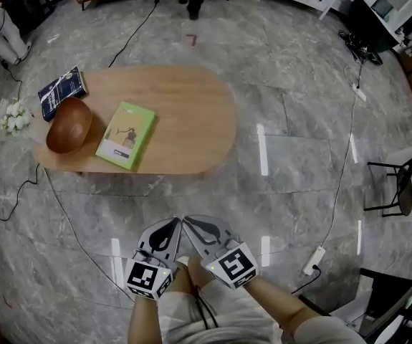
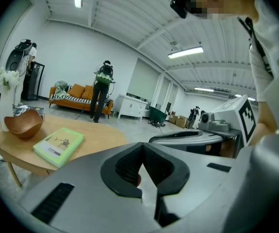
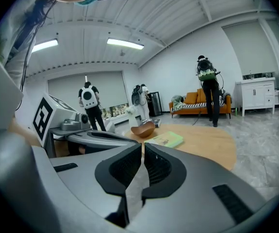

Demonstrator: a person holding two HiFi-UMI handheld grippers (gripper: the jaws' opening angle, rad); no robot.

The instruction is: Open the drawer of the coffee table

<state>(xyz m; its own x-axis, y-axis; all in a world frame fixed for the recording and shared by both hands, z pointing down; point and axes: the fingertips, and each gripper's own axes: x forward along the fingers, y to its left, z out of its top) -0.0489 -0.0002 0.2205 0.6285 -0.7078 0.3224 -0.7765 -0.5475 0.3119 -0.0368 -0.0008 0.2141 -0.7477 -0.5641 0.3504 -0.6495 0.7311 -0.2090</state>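
The oval coffee table [image 1: 191, 113] lies straight ahead of both tools across bare stone floor [image 1: 291, 163]. Its long axis runs left to right and its near long edge faces the person. No view shows the drawer, which likely sits under the tabletop on a side that cannot be seen from above. The floor on the near side of the table is open, apart from a thin cable [image 1: 69, 221] trailing from the table's left end. A chair [image 1: 403, 185] stands well off to the table's right. A green book [image 1: 126, 135] and a wooden bowl [image 1: 69, 125] crowd the table's left half, and the right half is bare. The left tool [image 1: 168, 229] and right tool [image 1: 200, 228] are held side by side, near the person's body and well short of the table, opposite its right half. Neither is clearly nearer to it. Both have their jaws closed together and carry nothing.
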